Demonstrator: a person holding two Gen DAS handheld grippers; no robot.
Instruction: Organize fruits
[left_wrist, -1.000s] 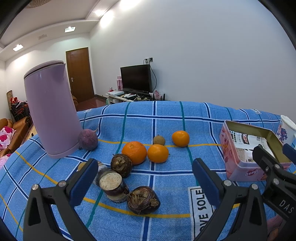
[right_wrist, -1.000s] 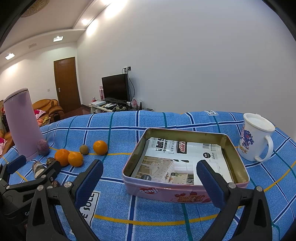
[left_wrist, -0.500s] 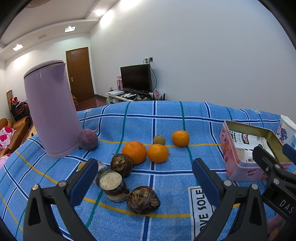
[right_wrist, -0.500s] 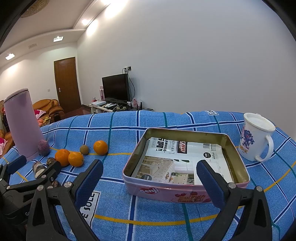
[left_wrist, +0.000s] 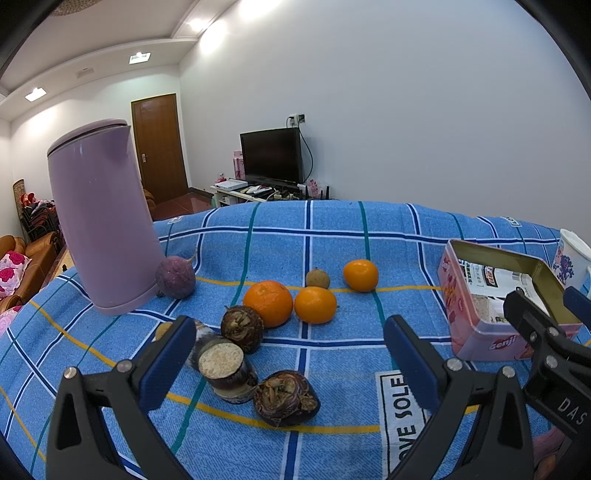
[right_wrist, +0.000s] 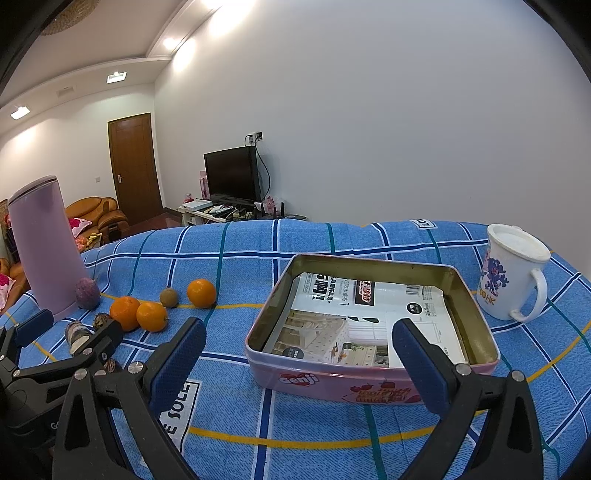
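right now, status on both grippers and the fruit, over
Left gripper open, empty. Right gripper open, empty. Three oranges loose on the blue cloth; pink tin holds only paper. Nothing in the way.

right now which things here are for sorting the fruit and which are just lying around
For the job: three round oranges, small brown round fruit, purple round fruit, open pink metal tin.
Just lying about: tall lilac plastic kettle, white printed mug, dark brown root pieces.
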